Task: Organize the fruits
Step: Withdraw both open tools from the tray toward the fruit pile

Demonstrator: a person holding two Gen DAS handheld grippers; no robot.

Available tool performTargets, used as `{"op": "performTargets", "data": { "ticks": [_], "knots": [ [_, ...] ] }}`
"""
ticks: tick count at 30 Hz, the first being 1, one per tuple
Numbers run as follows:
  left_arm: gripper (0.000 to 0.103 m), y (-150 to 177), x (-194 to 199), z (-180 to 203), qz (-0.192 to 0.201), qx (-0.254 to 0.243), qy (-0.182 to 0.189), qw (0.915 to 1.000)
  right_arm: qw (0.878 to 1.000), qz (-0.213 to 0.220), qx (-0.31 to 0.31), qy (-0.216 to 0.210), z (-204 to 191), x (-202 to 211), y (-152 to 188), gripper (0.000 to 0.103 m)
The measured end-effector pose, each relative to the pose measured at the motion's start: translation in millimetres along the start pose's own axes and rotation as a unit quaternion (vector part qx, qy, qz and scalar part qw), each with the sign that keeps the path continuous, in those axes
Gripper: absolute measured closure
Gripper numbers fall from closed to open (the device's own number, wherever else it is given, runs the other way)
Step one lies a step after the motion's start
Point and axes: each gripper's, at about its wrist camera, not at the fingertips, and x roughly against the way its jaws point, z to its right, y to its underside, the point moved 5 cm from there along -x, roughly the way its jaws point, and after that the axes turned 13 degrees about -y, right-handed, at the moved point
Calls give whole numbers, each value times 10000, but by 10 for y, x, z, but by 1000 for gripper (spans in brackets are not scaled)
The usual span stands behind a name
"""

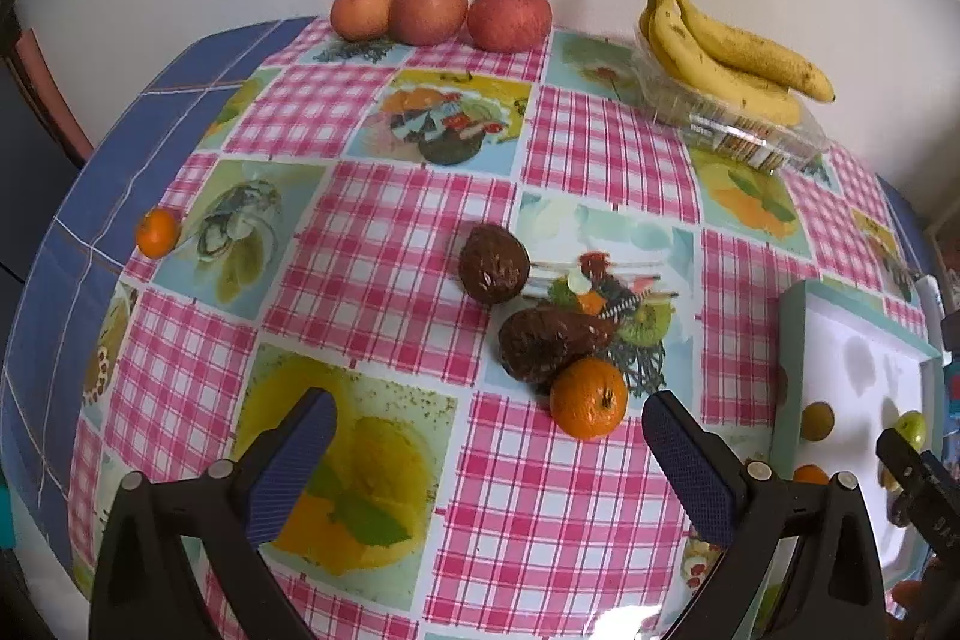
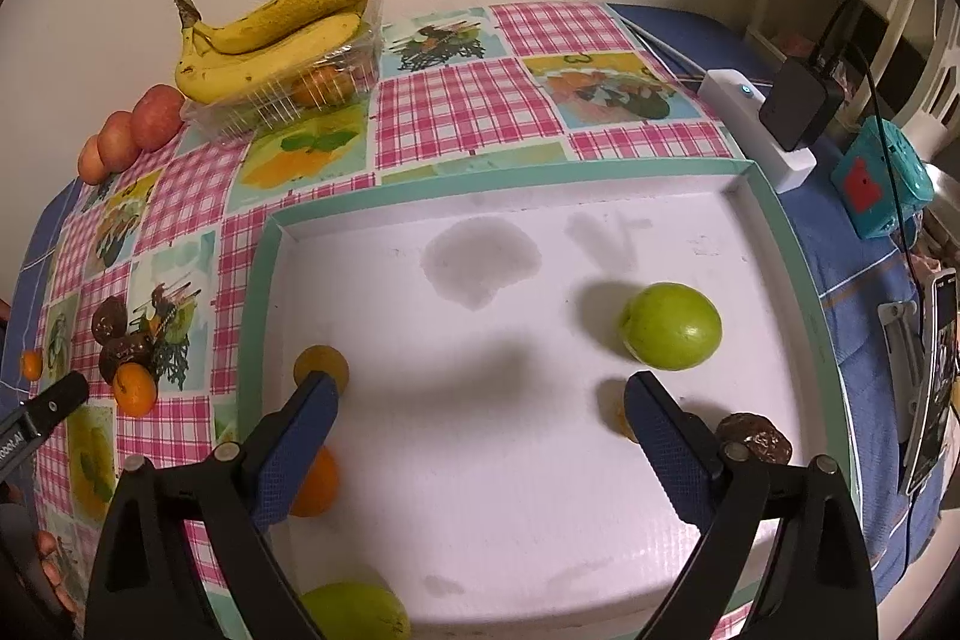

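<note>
My left gripper (image 1: 489, 421) is open above the checked tablecloth, just short of an orange mandarin (image 1: 588, 398) that touches two dark brown wrinkled fruits (image 1: 543, 343) (image 1: 493, 264). A smaller mandarin (image 1: 156, 233) lies far left. Three apples (image 1: 427, 9) line the wall, and bananas (image 1: 726, 40) rest on a clear plastic box. My right gripper (image 2: 480, 403) hangs open and empty over the white tray (image 2: 255, 292). In the tray lie a green fruit (image 2: 672, 325), a small yellow-brown fruit (image 2: 321, 364), an orange one (image 2: 315, 484), a dark wrinkled one (image 2: 756, 439) and a second green one (image 2: 354, 610).
A white power strip with a black adapter (image 2: 798, 103), a teal box (image 2: 882, 178) and a phone (image 2: 933, 382) sit right of the tray on blue cloth. The table drops off at the left edge (image 1: 54, 232). A hand (image 2: 51, 562) shows at bottom left.
</note>
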Motion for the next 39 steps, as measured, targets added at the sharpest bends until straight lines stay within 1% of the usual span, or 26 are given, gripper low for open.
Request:
{"op": "performTargets", "data": {
  "ticks": [4,7,9,11,13,15,19,24,28,30,33,35,38,39],
  "knots": [
    [0,-88,84,-71,466,118,163,9987,9999,37,-83,-75,-30,0,-18,7],
    [0,-148,125,-119,698,132,201,9973,9998,44,-170,-77,-47,-7,-20,7],
    [0,-176,120,-147,705,147,221,9972,9997,54,-239,-89,-63,-14,-24,7],
    [0,-209,101,-167,645,157,421,9969,9995,40,-290,-116,-83,-25,-24,7],
    [0,-242,63,-193,457,150,616,9969,9994,33,-324,-135,-116,-42,-25,7],
    [0,-264,66,-232,497,176,647,9965,9994,47,-325,-88,-153,-59,-30,7],
    [0,-294,56,-261,671,-47,497,9965,9995,79,-300,-95,-215,-103,-35,7],
    [0,-324,11,-323,745,-145,531,9957,9995,142,-245,-99,-318,-155,-42,7],
    [0,-382,45,-428,947,-194,463,9942,9994,291,-153,-120,-419,-141,-81,7],
    [0,-405,67,-499,1015,-171,441,9937,9989,361,-167,-232,-478,-131,-103,7],
    [0,-443,72,-636,1008,-89,475,9937,9979,460,-161,-423,-606,-101,-136,7],
    [0,-462,67,-728,1002,-48,372,9943,9969,518,-110,-578,-724,-74,-155,7],
    [0,-496,47,-952,994,137,295,9945,9953,576,1,-781,-913,-45,-177,7],
    [0,-513,27,-1072,963,274,284,9946,9946,589,52,-855,-982,-38,-179,7]
  ]
}}
